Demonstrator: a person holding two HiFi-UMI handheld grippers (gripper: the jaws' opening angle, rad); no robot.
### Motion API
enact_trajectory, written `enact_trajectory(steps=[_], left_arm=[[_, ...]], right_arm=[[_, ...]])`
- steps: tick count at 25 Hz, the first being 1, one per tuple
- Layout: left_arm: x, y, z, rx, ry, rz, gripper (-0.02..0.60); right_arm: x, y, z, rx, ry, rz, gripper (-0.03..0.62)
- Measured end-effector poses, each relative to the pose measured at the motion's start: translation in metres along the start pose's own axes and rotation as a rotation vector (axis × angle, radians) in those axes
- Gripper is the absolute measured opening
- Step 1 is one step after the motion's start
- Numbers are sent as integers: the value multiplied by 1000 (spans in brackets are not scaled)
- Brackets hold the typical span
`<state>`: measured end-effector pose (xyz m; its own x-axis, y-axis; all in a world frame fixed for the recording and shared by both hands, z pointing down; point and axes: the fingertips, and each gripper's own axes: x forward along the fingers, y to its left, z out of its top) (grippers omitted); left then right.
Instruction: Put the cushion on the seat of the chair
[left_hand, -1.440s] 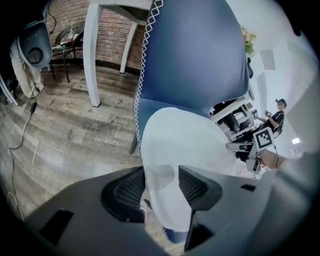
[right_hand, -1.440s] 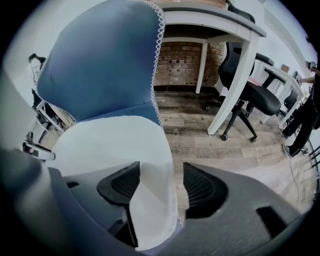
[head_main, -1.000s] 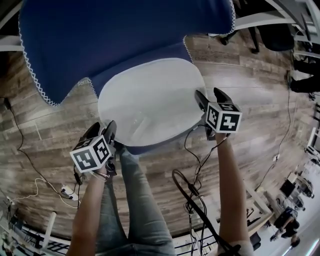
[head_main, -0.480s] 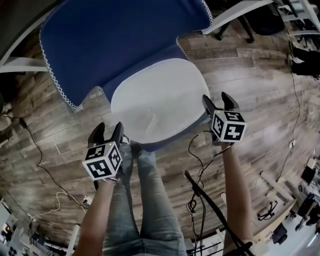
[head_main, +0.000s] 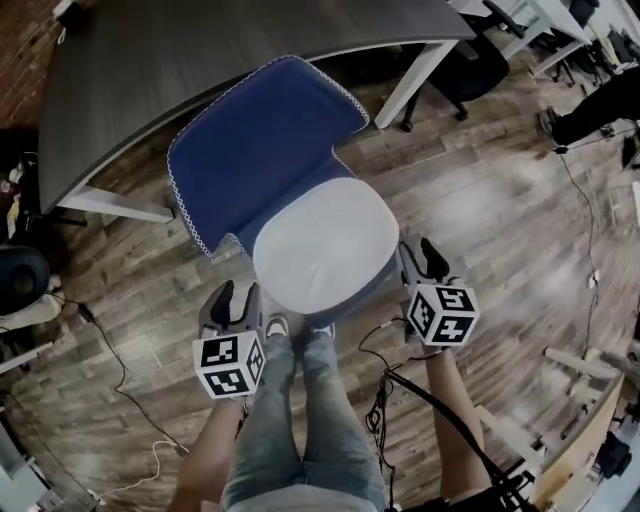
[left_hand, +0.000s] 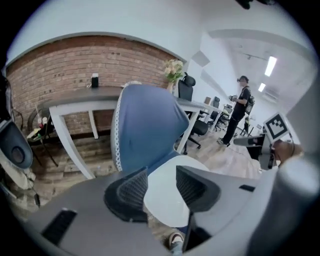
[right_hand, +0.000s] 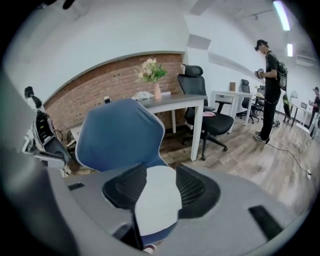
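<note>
Head view shows the pale, rounded, smooth-skinned cushion (head_main: 325, 250) lying flat on the seat of the blue fabric chair with white-stitched edging (head_main: 255, 150). It sits in the middle of the frame, with a thin blue rim of seat showing round its lower edge. The placing looks done, so the step in hand is to leave it alone. Keep both tools off the soft pad and nudge it only if it sits off-centre (it seems square to the backrest, though the wide lens bends things too much to be sure). The left gripper (head_main: 236, 292) hangs at the lower left of the cushion and the right gripper (head_main: 420, 250) at its lower right, both apart from it. Each has its jaws about half apart, having just been closing, with nothing between the ribbed black pads (left_hand: 132, 187). The cushion seen through the gap lies well beyond. The wood-plank floor (head_main: 480, 190) looks hard and slick.
</note>
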<state>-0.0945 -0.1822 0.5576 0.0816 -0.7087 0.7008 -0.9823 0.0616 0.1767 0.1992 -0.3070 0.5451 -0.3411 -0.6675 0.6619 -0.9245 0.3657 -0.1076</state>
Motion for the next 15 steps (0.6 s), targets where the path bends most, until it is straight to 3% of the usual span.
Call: enact_trajectory(steps=[4,9,15], left_arm=[[-43,-14,54,108,-117,-19,108],[-92,-24,120,136,-241,-60,39],[-138,-28,184,171,-368,-93,22]], right_arm=[[-58,16,31,77,-102,-34,124],[-120,34,66,157,-202,-76,62],[-178,51,105,179,-300,-133,20]])
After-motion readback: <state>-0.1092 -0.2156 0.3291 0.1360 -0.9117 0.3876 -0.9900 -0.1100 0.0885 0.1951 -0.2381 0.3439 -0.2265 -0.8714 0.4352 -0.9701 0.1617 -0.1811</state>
